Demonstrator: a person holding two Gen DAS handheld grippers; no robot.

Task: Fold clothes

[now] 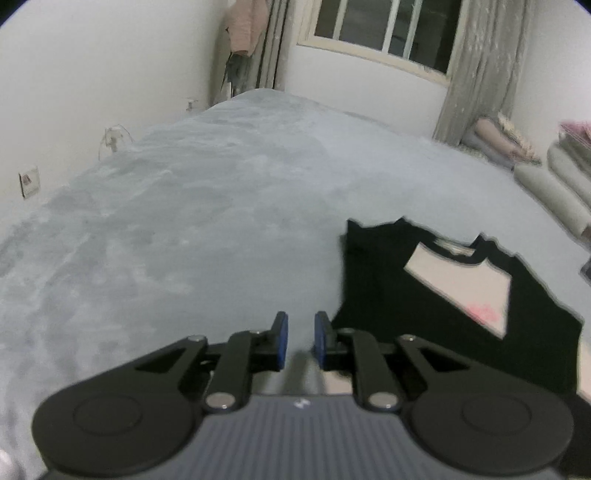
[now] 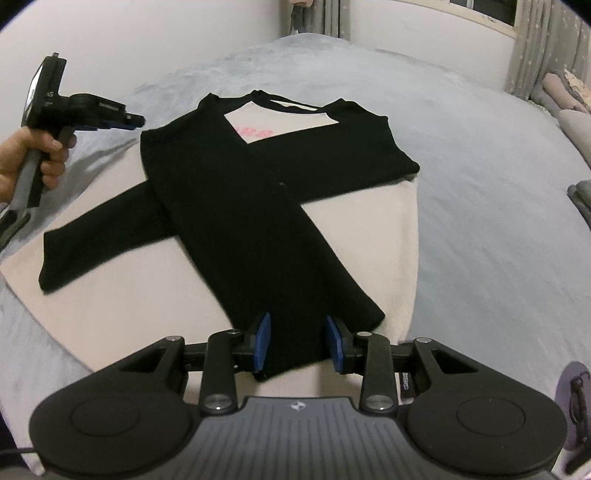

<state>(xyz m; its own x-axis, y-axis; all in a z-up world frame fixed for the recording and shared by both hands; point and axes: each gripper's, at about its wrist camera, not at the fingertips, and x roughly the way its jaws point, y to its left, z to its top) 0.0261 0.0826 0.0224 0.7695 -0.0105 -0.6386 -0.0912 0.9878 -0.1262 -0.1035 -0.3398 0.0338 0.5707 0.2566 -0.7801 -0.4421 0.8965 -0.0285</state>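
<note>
A cream shirt (image 2: 369, 229) with long black sleeves and a pink print lies flat on the grey bed cover (image 2: 480, 177). Both sleeves are folded across its body and cross each other. The cuff of one black sleeve (image 2: 280, 258) lies between the blue pads (image 2: 263, 341) of my right gripper (image 2: 299, 341), whose jaws stand wide apart. My left gripper (image 1: 301, 339) hovers open over bare bed cover just left of the shirt (image 1: 458, 284), with nothing between its pads. In the right wrist view a hand (image 2: 40, 155) holds the left gripper (image 2: 135, 122) near the shirt's left shoulder.
A white wall with sockets (image 1: 29, 181) runs along the bed's left side. Window (image 1: 388, 26) and curtains (image 1: 480, 74) stand beyond the far end. Folded bedding and pillows (image 1: 554, 184) are stacked at the right edge. A round grey object (image 2: 572, 387) sits at lower right.
</note>
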